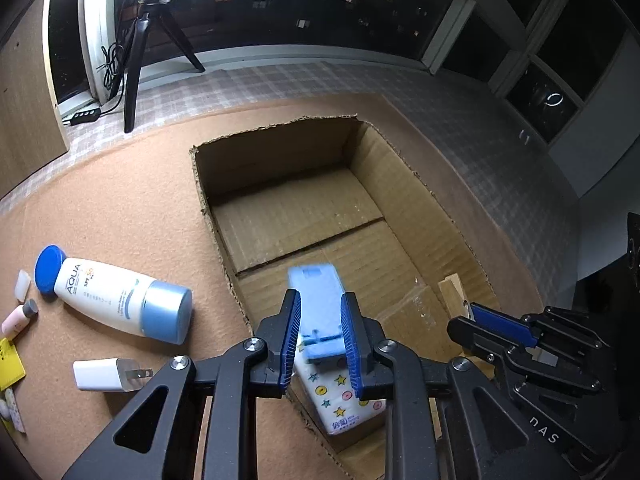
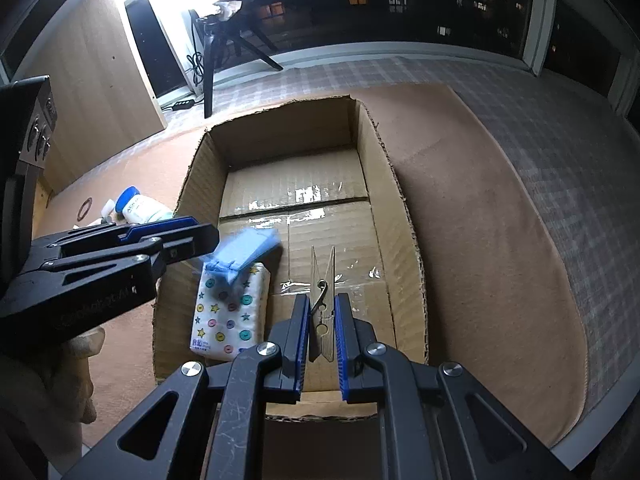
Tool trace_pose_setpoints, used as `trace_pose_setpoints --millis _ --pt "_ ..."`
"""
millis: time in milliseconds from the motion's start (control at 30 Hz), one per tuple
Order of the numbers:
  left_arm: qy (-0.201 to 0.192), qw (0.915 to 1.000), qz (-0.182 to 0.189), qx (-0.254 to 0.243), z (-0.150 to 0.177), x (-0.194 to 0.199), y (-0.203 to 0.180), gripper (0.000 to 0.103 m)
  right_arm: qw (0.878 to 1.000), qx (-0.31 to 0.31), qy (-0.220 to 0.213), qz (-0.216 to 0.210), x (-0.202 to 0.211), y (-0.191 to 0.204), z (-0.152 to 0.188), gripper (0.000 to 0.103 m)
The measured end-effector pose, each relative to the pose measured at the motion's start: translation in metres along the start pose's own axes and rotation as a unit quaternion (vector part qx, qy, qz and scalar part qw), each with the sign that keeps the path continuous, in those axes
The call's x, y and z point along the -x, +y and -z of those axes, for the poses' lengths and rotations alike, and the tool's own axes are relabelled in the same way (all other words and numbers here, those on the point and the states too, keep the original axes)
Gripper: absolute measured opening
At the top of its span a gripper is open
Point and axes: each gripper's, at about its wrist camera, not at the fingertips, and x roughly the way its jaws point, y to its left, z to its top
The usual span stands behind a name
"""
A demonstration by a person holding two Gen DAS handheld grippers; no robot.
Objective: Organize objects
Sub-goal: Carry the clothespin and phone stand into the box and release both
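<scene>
Two grippers hang inside the cardboard box rim.

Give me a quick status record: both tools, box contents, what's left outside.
left tool: over the box; blurred blue item within it, grip unclear
right tool: shut on clothespin, over the box
box contents: tissue pack
outside: sunscreen bottle, charger plug
</scene>
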Motion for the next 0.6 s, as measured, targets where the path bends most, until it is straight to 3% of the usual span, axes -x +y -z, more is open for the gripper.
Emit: trace_pose_setpoints --millis 100,200,333,600 --pt "0.001 1.0000 0.008 0.001 0.000 0.000 0.001 0.025 1.000 -0.001 0.001 -0.007 0.000 0.000 0.002 0.015" --pt "0.000 1.0000 0.007 0.004 0.000 0.002 0.004 0.030 1.000 -0.003 -0.002 -0.009 0.003 0.001 0.004 0.032" --pt "-0.002 0.9999 0.008 0.014 0.003 0.010 0.013 0.036 1.000 -0.005 -0.003 -0.011 0.005 0.003 0.004 0.033" --pt "-0.012 0.9994 -0.006 0.032 0.011 0.030 0.043 0.037 1.000 -0.012 -0.005 -0.028 0.011 0.011 0.006 0.033"
